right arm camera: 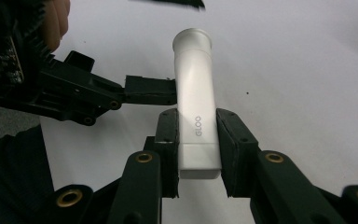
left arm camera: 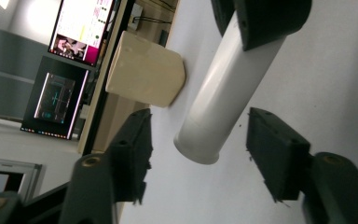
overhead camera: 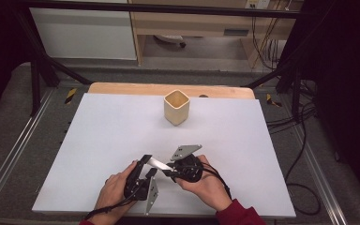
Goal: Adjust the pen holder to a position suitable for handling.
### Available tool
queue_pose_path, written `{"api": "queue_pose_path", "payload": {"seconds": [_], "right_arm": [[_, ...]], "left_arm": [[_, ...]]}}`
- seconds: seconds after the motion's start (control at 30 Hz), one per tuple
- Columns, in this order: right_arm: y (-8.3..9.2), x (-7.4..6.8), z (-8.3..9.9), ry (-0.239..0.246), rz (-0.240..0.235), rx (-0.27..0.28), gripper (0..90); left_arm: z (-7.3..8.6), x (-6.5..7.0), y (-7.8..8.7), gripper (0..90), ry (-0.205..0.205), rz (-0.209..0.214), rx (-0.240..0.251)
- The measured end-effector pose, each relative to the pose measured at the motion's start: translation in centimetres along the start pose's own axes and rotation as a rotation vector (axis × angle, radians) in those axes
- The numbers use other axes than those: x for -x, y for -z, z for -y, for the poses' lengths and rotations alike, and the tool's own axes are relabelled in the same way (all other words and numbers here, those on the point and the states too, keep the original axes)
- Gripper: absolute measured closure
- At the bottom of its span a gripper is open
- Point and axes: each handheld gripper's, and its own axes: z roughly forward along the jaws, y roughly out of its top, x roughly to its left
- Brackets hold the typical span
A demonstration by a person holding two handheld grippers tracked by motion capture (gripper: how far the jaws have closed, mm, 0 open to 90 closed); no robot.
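My right hand-held gripper [right arm camera: 196, 140] is pinching the white glue tube [right arm camera: 195, 102] near its flat end. My left hand-held gripper [left arm camera: 198, 144] is spread around the round end, pads not touching.

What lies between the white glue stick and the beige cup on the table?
Nothing: in the high view, only bare white table separates the glue stick, held by the right gripper, from the cup.

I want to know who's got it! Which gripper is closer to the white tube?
Right. The right gripper is clamped on the tube near its flat end. The left gripper has its jaws either side of the tube's round end, not touching it.
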Motion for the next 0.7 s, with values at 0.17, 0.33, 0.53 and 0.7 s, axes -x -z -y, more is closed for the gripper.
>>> {"api": "queue_pose_path", "payload": {"seconds": [0.17, 0.33, 0.53, 0.7], "right_arm": [[0.04, -0.21, -0.12, 0.005, -0.004, 0.001, 71.1], [-0.10, -0.33, -0.14, 0.016, -0.002, -0.003, 71.1], [-0.24, -0.54, -0.18, 0.013, -0.009, -0.006, 71.1], [-0.17, -0.49, -0.20, 0.013, -0.009, -0.002, 71.1]], "left_arm": [[-0.09, 0.12, -0.04, 42.3, -0.012, 0.004, 0.001], [-0.22, 0.30, -0.03, 42.9, -0.044, 0.001, -0.003], [-0.43, 0.54, -0.03, 45.7, -0.097, -0.005, -0.015], [-0.45, 0.58, -0.02, 48.9, -0.105, -0.006, -0.016]]}}
